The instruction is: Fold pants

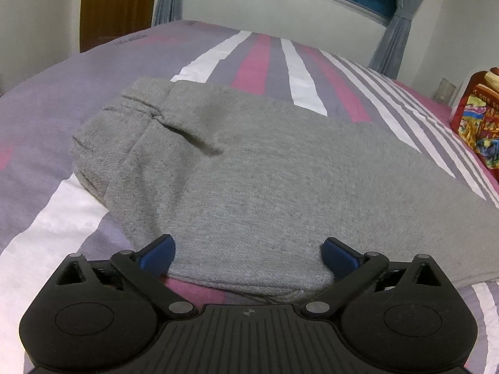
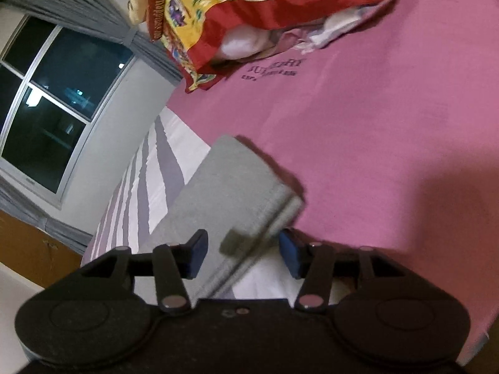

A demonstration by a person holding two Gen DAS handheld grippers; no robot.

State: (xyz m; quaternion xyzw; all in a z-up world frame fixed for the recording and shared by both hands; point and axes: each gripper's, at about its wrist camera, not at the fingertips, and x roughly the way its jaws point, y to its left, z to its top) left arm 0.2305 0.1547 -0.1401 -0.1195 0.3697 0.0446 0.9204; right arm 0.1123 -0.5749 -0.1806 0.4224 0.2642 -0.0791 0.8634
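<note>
Grey sweatpants lie flat on the bed, waistband at the far left, legs running off to the right. My left gripper is open, its blue pads either side of the near edge of the pants, where the fabric bulges between them. In the right wrist view the leg end of the pants lies with its hem edge stacked in layers. My right gripper is open around that leg end, blue pads on both sides, not closed on it. The view is tilted and blurred.
The bed has a cover with purple, pink and white stripes and a plain pink area. A red and yellow patterned blanket lies bunched at the bed's end, also in the left wrist view. Window, curtains and a door stand behind.
</note>
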